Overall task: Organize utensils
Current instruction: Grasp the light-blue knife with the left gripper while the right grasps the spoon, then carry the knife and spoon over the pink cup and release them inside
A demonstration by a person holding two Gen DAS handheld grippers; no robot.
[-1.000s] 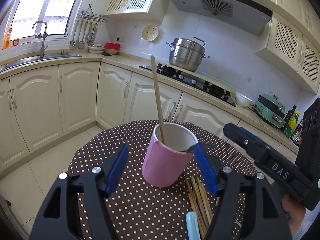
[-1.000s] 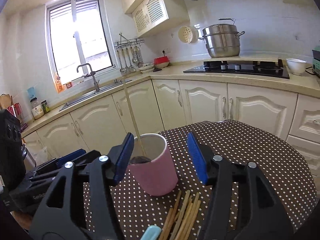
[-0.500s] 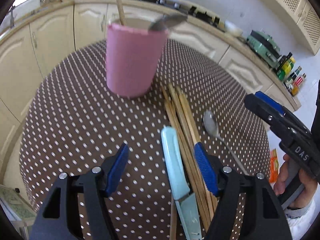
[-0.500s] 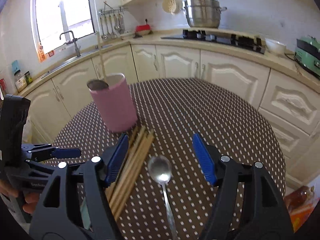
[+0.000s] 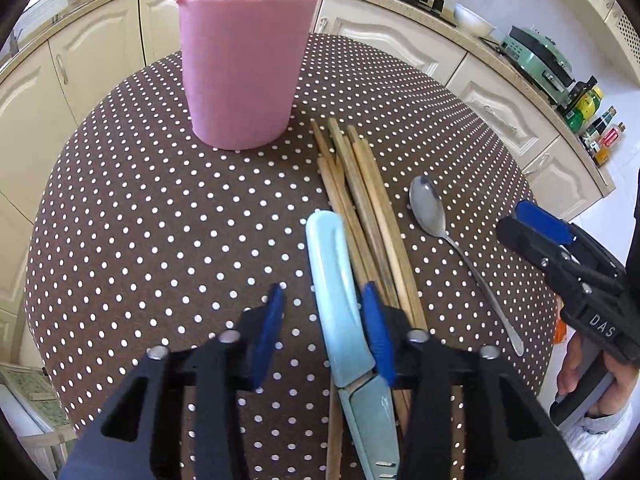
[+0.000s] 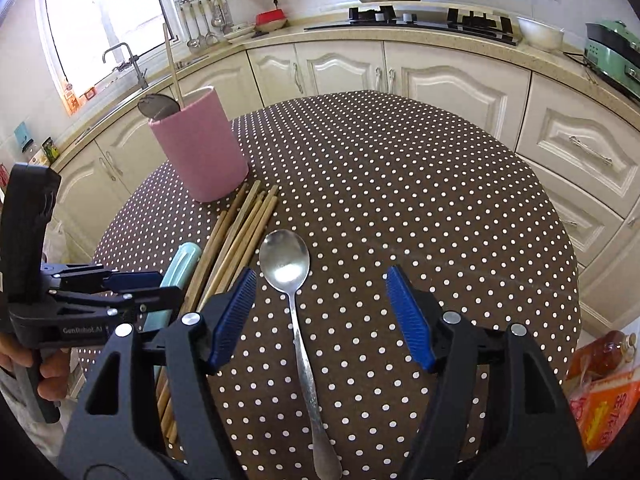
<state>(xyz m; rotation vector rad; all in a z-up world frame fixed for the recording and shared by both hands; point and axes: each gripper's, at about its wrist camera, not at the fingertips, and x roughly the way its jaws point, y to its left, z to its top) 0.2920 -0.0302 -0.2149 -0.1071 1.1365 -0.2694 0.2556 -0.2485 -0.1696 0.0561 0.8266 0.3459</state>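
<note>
Polka-dot bench: left gripper jaws, just narrowing, straddle the sheathed knife ungripped; right gripper gapes over the spoon, cup-bound.

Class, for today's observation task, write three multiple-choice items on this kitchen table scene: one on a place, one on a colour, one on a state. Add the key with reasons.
1. Where do the loose chopsticks lie?
A in the sink
B on the stove
C on the table, between the knife and the loose spoon

2. What colour is the cup?
A green
B pink
C white

3. How does the cup stand?
A upright
B on its side
C upside down

Key:
1 C, the knife lies on one side of the bundle and the spoon on the other.
2 B, its wall is pink.
3 A, its mouth faces up, with a standing chopstick in it.
</note>
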